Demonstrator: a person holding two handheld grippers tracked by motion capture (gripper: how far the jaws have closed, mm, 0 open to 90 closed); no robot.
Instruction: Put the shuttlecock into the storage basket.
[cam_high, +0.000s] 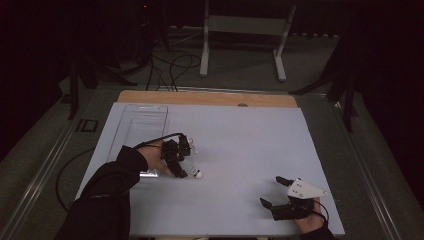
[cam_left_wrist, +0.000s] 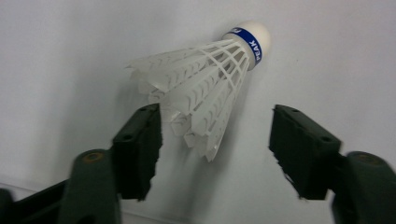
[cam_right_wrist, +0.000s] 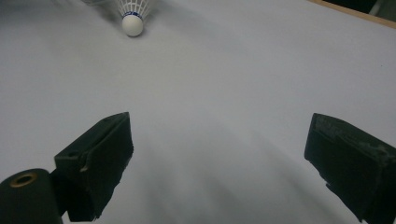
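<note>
Dark floor and black drapes ring the room, where a white metal frame (cam_high: 243, 37) stands beyond cables (cam_high: 167, 70) on the ground. White sheeting covers the table (cam_high: 250, 145), leaving a wooden strip (cam_high: 207, 98) bare at its far edge. Near the right corner, the right tool (cam_high: 274, 191) hovers spread with nothing between. Left of centre, the left tool (cam_high: 183, 160) stands partly spread around the feather skirt of a white shuttlecock (cam_left_wrist: 205, 79) lying on the sheet, one jaw at the feathers, the other clear.
</note>
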